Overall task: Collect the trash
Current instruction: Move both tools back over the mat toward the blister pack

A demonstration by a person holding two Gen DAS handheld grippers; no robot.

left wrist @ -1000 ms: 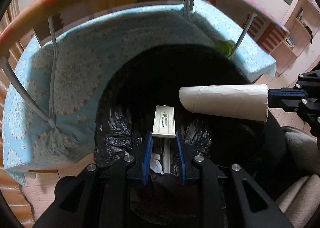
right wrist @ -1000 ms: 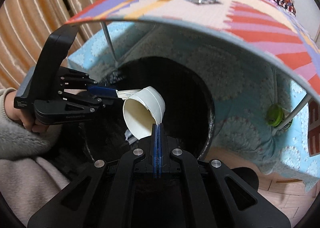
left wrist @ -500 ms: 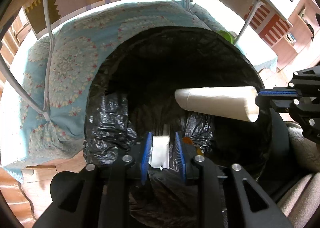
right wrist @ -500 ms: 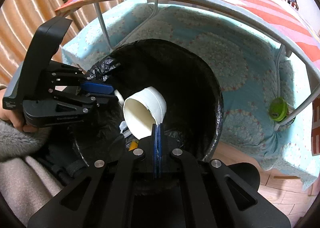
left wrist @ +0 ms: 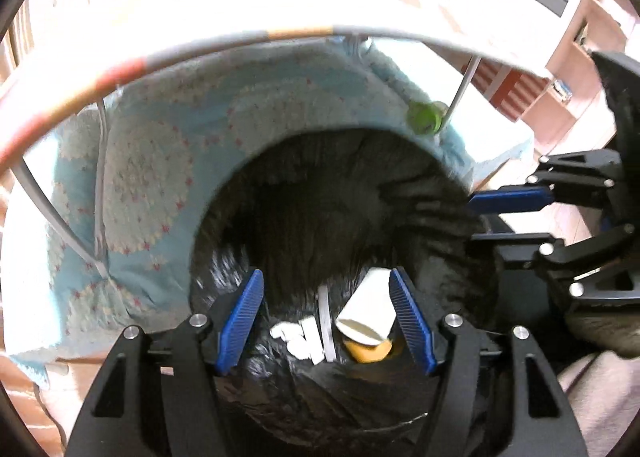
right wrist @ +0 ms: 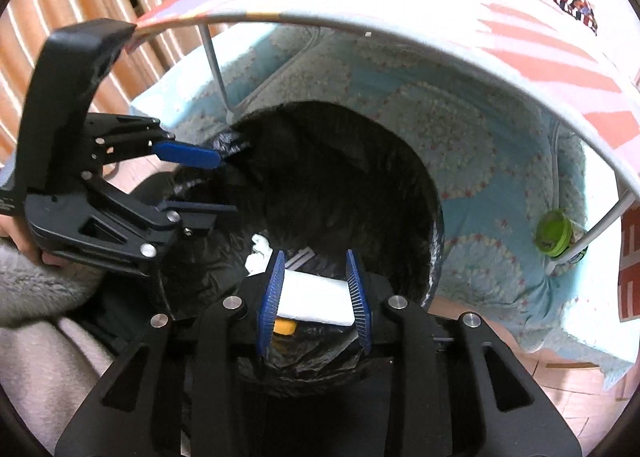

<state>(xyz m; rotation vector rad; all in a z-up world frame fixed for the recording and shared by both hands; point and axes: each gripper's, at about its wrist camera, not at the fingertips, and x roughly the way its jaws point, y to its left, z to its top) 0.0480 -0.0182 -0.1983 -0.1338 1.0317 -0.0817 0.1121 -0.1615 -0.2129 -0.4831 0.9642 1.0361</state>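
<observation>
Paper cup point(left wrist: 370, 311) now down in bin bag point(left wrist: 320, 193), both grippers' fingers point(left wrist: 412, 321) newly apart.

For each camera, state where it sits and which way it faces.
Left wrist: on the left gripper, facing down into the black bin bag; its open blue fingers frame the paper cup; the right gripper enters at right.
Right wrist: on the right gripper, facing down into the bin bag; the left gripper and hand show at left.
Shared: bag, cup, green lid.
</observation>
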